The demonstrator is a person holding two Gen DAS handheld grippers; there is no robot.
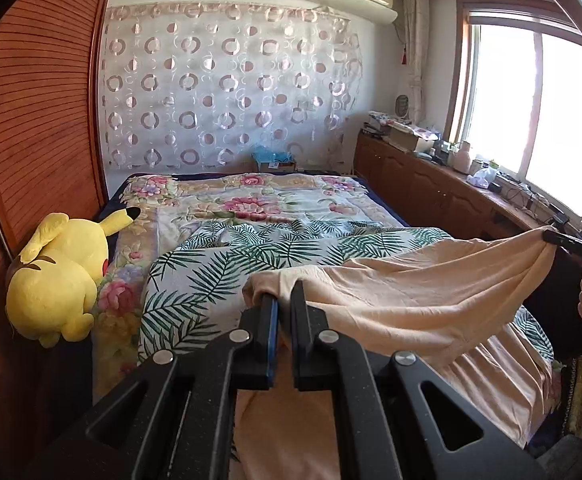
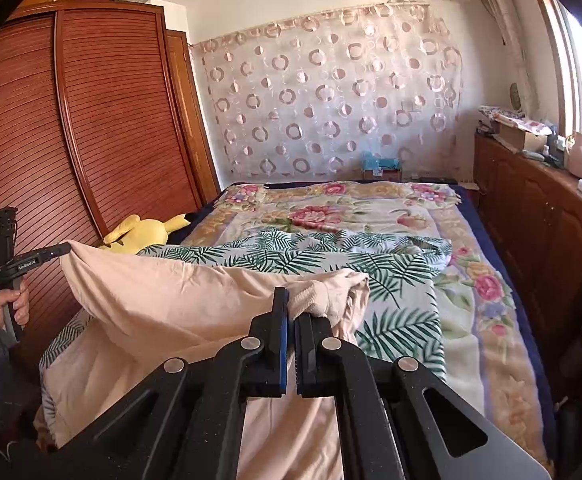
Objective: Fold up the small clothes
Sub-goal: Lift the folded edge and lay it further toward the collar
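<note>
Peach garment (image 1: pixel 403 300) stretched above leaf-print sheet (image 1: pixel 219 264) on bed: left gripper (image 1: pixel 282 300) clamps its left corner, right gripper (image 2: pixel 291 304) clamps the ribbed right corner. Long axis runs gripper to gripper; rest hangs toward person.

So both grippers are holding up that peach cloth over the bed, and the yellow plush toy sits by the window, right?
Not quite. The plush lies by the wooden wardrobe, opposite the window; the left wrist view shows it. The rest holds: the left gripper and right gripper both hold the peach cloth over the bed.
</note>
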